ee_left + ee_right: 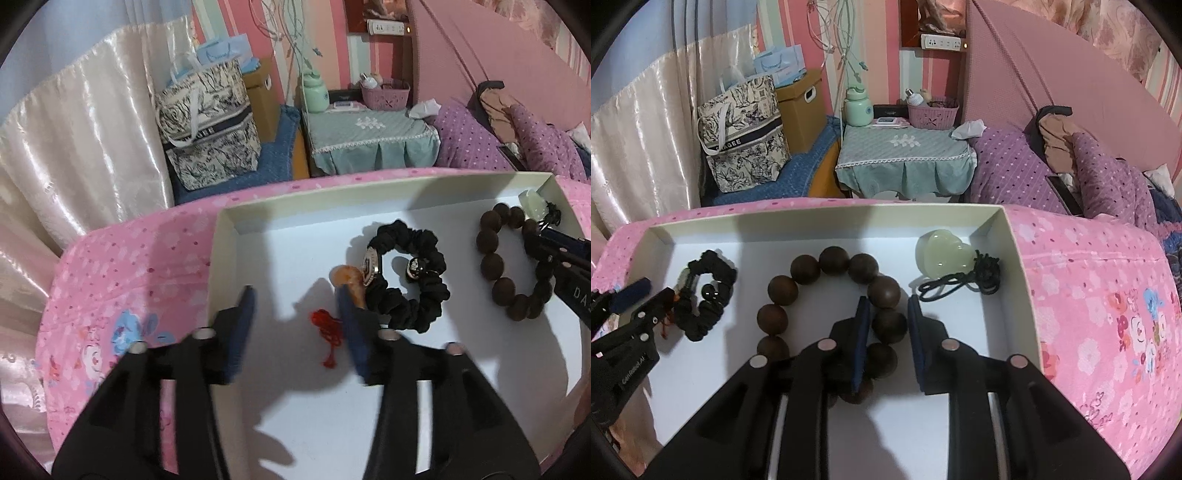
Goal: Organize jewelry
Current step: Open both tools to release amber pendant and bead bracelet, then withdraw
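Left tongs (295,299) stand wide inside the white box (225,236), orange pendant (345,278) lying loose against the black scrunchie (417,291); lift straight out. Right tongs (885,308) straddle, part-open, one bead of the bead bracelet (827,280) beside that scrunchie; withdraw without dragging

Both views are evenly bright, lit from above and behind the cameras, so the tongs throw hard dark shadows forward across the white box floor (280,254). The satin curtain (85,147) shows streaks of glare. Fisheye bending curves straight edges, black vignette cuts the corners, and the left tongs (295,295) look slightly motion-blurred.
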`<state>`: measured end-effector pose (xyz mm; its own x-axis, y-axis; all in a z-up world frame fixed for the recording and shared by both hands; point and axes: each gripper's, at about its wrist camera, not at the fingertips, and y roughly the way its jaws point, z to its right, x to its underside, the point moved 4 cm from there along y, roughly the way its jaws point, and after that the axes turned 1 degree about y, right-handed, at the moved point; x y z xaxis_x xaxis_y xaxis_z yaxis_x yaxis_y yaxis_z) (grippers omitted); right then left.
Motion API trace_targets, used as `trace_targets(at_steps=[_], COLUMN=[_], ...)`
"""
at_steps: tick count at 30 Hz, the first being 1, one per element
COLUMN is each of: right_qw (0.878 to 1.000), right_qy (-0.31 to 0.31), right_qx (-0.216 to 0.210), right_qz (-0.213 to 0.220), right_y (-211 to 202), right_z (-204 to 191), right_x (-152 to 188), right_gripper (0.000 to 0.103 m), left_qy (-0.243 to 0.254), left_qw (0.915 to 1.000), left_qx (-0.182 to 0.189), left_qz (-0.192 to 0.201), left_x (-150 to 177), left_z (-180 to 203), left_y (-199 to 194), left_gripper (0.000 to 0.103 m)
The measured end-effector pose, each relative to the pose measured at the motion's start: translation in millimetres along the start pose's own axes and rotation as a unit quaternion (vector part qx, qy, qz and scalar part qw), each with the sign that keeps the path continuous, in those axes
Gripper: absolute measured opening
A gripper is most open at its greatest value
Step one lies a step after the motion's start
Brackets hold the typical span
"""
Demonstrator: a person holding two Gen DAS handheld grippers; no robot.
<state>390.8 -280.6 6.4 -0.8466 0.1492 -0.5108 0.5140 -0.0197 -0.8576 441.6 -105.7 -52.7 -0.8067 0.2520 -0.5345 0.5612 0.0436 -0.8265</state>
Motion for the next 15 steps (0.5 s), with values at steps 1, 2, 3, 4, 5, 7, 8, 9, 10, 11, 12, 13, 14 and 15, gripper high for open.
trace_targets(at_steps=[1, 2, 3, 4, 5, 7, 8, 9, 10, 11, 12, 13, 14, 15], right_qw=[1.000, 1.000, 1.000, 0.999, 0.999, 0.998, 0.997, 0.996, 0.996, 0.996, 0.997, 0.997, 0.997, 0.997], right_qy=[-0.003, -0.005, -0.006, -0.004, -0.002, 0.001, 0.001, 0.001, 0.000, 0.000, -0.001, -0.004, -0.008, -0.012], right_qx=[-0.005, -0.008, -0.009, -0.008, -0.006, 0.003, 0.011, 0.016, 0.018, 0.021, 0.022, 0.024, 0.023, 0.023], right_qz=[0.007, 0.017, 0.029, 0.036, 0.045, 0.066, 0.076, 0.083, 0.084, 0.082, 0.080, 0.075, 0.072, 0.071], right_y=[-5, -13, -24, -31, -42, -62, -72, -81, -86, -94, -96, -102, -108, -114], right_z=[0, 0, 2, 4, 7, 14, 18, 23, 27, 32, 35, 39, 42, 45], right_x=[-1, -2, -4, -5, -6, -4, -1, 3, 6, 13, 17, 24, 30, 35], right_gripper=[0.042, 0.045, 0.047, 0.051, 0.054, 0.071, 0.074, 0.080, 0.083, 0.084, 0.085, 0.085, 0.085, 0.085], left_qy=[-0.001, -0.003, -0.004, -0.006, -0.008, -0.014, -0.018, -0.021, -0.023, -0.025, -0.029, -0.032, -0.037, -0.039], left_qw=[1.0000, 0.9999, 0.9998, 0.9997, 0.9995, 0.9988, 0.9982, 0.9976, 0.9971, 0.9968, 0.9965, 0.9964, 0.9960, 0.9957], left_qx=[0.004, 0.012, 0.017, 0.019, 0.021, 0.028, 0.032, 0.035, 0.037, 0.039, 0.041, 0.042, 0.043, 0.043], left_qz=[0.001, 0.003, 0.006, 0.011, 0.020, 0.038, 0.048, 0.057, 0.062, 0.065, 0.066, 0.067, 0.070, 0.072], left_x=[0, -1, -2, -2, -3, -3, -2, 0, 3, 5, 11, 16, 22, 28], left_z=[-1, -1, -3, -4, -6, -12, -16, -20, -24, -26, -32, -35, -39, -42], left_y=[-5, -12, -19, -27, -37, -57, -68, -77, -84, -89, -97, -103, -109, -114], left_gripper=[0.055, 0.055, 0.057, 0.060, 0.067, 0.079, 0.085, 0.089, 0.090, 0.093, 0.095, 0.096, 0.098, 0.099])
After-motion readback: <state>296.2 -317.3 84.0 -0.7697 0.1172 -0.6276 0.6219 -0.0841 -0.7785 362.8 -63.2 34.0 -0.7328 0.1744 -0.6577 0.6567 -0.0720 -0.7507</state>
